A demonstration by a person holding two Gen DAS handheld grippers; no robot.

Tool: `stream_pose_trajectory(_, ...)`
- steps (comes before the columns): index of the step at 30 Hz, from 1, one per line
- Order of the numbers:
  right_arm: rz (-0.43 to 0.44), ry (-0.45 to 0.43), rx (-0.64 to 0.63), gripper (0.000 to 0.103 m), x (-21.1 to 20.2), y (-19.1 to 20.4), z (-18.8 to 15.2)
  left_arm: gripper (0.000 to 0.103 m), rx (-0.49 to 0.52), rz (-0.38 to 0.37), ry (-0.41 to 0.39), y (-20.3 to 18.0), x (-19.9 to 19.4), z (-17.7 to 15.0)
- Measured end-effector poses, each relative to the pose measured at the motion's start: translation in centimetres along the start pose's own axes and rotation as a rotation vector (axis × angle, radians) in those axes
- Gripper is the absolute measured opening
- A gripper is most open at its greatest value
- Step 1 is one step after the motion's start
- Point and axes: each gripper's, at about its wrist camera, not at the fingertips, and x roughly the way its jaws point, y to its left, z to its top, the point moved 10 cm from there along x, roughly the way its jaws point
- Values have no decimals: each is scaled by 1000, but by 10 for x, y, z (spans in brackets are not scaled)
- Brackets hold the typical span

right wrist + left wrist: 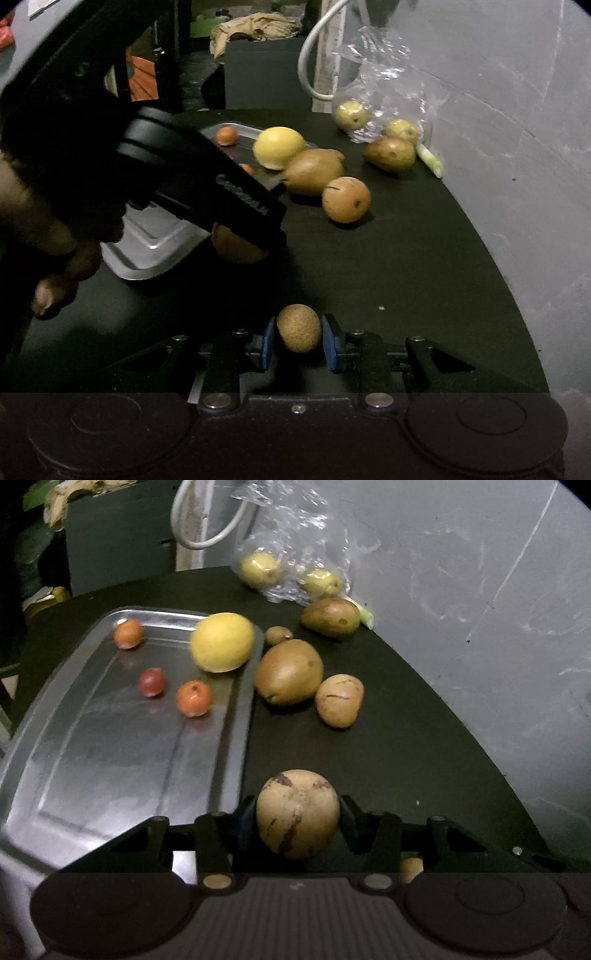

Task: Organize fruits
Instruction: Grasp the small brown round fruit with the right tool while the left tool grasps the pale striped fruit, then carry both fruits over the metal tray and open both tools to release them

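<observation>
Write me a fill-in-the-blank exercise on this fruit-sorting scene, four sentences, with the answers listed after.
1. The left gripper is shut on a tan, brown-streaked ____.
2. The big yellow fruit lies at the edge of the metal ____.
3. The two pale yellow fruits by the wall sit inside a clear plastic ____.
4. The small brown fruit sits between the right gripper's ____ pads.

Missing words: fruit; tray; bag; blue

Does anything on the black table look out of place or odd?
Yes: a pale green stalk piece lies against the grey wall, beside the clear plastic bag. It is not a fruit like everything around it.
</observation>
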Motion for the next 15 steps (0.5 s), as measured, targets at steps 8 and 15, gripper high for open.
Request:
stream_pose_trajectory(8,39,-12,-49,29,-7,50,7,51,-55,4,-26,39,-44,-19)
stream_pose_trajectory(15,92,-14,-121,29,-11,100,12,51,-109,14,-57,72,-72,-32)
